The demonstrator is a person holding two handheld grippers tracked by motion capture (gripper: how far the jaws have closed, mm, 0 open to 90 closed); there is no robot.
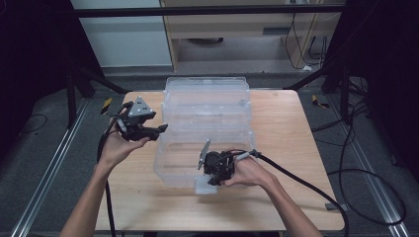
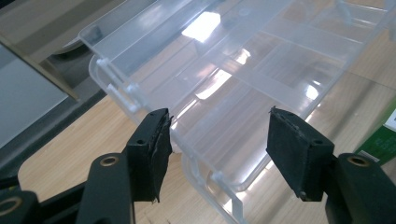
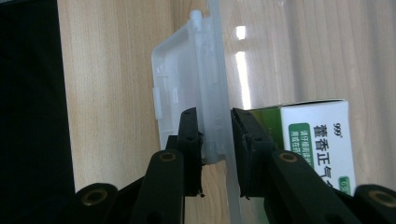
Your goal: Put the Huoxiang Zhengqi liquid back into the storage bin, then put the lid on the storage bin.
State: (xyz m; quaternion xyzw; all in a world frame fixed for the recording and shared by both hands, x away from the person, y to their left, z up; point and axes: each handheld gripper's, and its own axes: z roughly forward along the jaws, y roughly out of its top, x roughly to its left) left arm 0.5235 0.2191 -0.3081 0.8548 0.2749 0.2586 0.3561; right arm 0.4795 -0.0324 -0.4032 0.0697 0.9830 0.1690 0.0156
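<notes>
My right hand-held gripper (image 3: 215,140) pinches the front latch tab of the clear plastic compartment box (image 1: 207,106) on the wooden desk (image 1: 281,197); my left hand-held gripper (image 2: 217,140) hangs open, empty, beside its hinged edge. Next: ease the latch free, steadying the box

A light wooden table (image 1: 296,148) stands on a grey floor (image 1: 44,163), its grain running lengthwise. Metal rails (image 1: 47,177) lie on the floor along both sides of it. Beyond the far edge, a pale wooden cabinet (image 1: 232,24) stands beside a white panel (image 1: 123,39), with a dark bar (image 1: 207,10) crossing in front of them. Black cables (image 1: 365,173) loop over the floor at the right, and more hang near the cabinet. Both outer sides of the room fall into deep shadow, while soft light falls on the tabletop.
</notes>
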